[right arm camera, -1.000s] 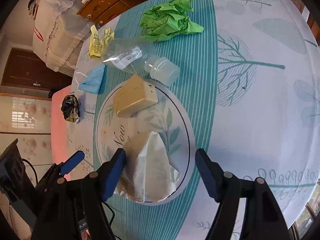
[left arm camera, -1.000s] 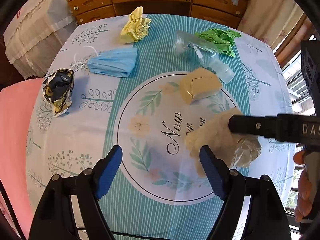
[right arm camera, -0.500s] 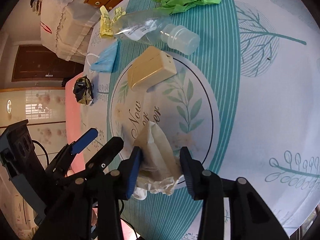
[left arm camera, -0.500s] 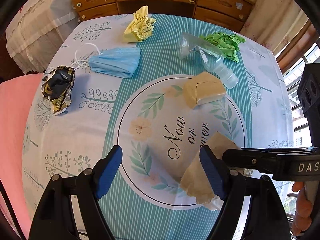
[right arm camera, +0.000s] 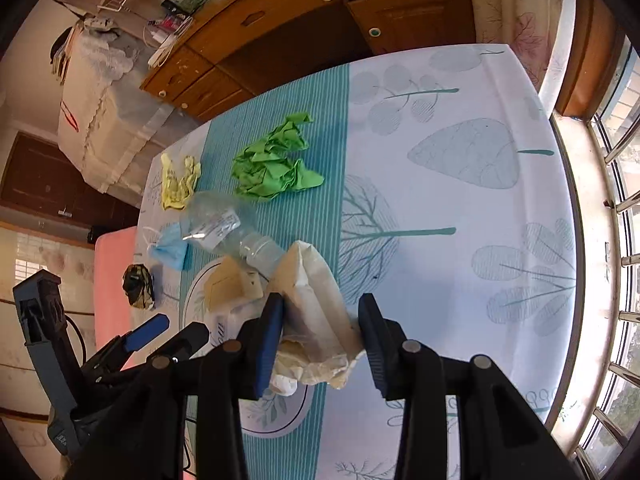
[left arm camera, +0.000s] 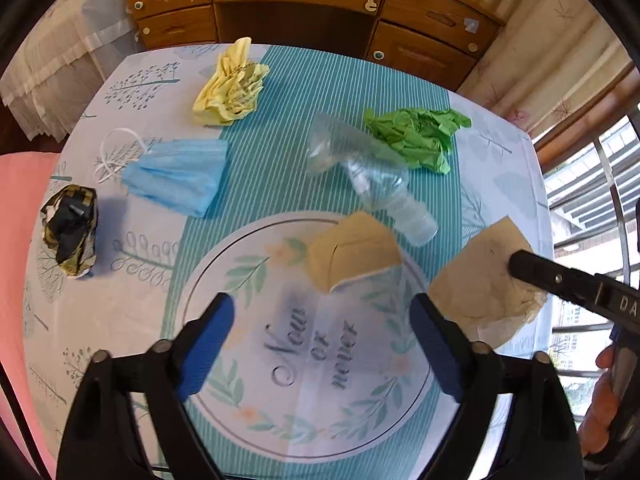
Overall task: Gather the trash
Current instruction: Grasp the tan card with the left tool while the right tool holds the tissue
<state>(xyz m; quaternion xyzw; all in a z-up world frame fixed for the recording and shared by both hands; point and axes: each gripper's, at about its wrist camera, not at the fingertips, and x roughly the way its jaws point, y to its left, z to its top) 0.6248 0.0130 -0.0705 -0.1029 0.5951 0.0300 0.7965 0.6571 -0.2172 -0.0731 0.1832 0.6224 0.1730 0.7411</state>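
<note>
My right gripper is shut on a beige paper bag and holds it lifted above the table; the bag also shows in the left wrist view. My left gripper is open and empty above the round print in the table's middle. On the table lie a tan cardboard box, a clear plastic bottle, green crumpled paper, yellow crumpled paper, a blue face mask and a dark crumpled wrapper.
A wooden cabinet stands behind the table. A pink surface lies at the left. A window with bars is at the right. The tablecloth's white right part holds no objects.
My right gripper closed on the paper bag and lifted it off the table, moving it right. The left gripper stayed open and shifted slightly.
</note>
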